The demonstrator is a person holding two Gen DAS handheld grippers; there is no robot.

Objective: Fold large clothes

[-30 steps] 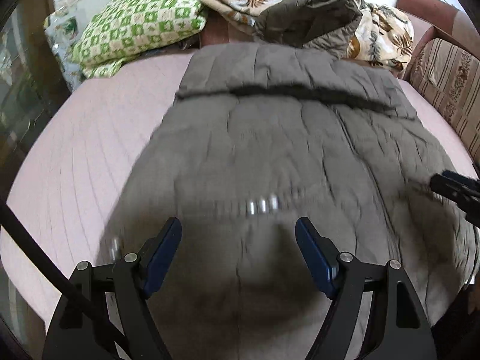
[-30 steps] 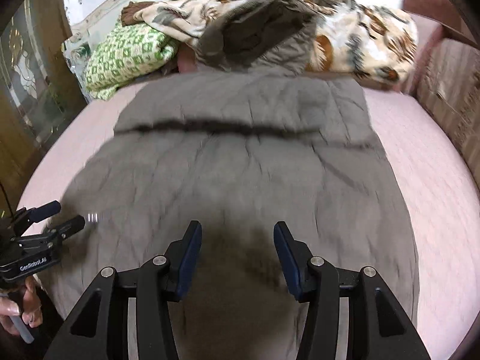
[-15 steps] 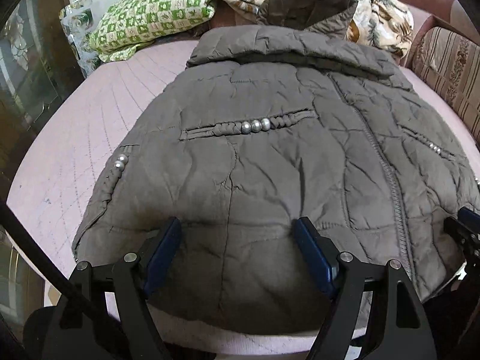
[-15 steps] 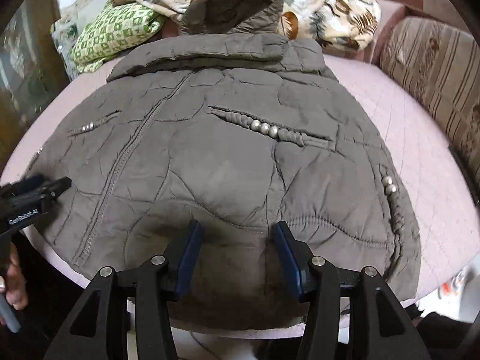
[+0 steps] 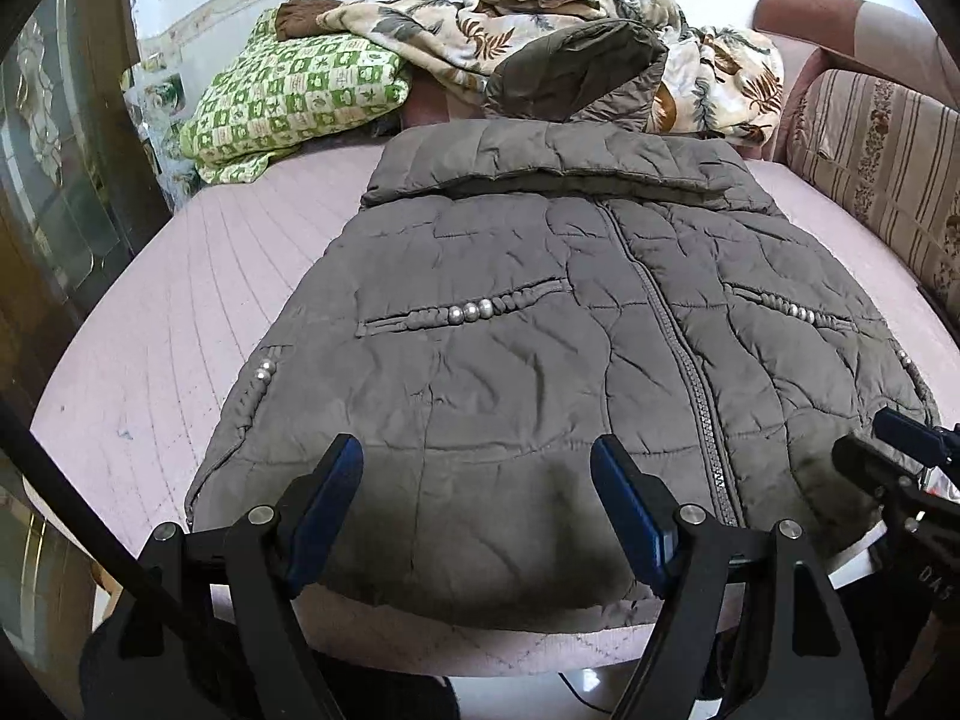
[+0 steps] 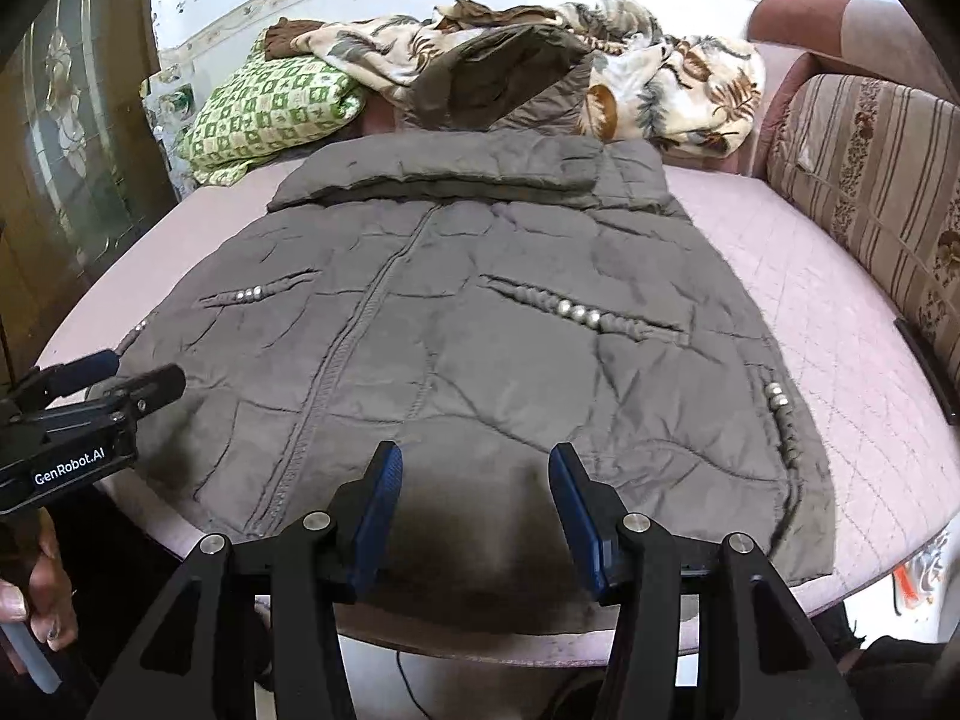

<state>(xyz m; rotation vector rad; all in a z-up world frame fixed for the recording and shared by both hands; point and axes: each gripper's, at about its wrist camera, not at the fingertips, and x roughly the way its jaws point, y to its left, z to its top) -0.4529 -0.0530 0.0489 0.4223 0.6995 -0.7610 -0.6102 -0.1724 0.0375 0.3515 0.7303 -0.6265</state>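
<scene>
On a pink quilted bed lies a grey-brown padded jacket, spread flat with its front up and its zip closed down the middle. Its hem reaches the near edge of the bed, and its collar is folded across the far end. Its hood rests against a leaf-patterned blanket heaped at the head of the bed. Each front panel carries a slanted pocket trimmed with silver beads.

Both grippers hover above the hem, side by side. From the left wrist camera, the left gripper has its blue-padded fingers spread wide, holding nothing. From the right wrist camera, the right gripper is likewise parted and empty, a little narrower than the left. Each gripper's tips show at the edge of the other's view, near the jacket's lower corners.

Beside the blanket, to the left, sits a green checked pillow. A striped sofa stands along the right side of the bed. A dark wooden door with patterned glass stands at the left.
</scene>
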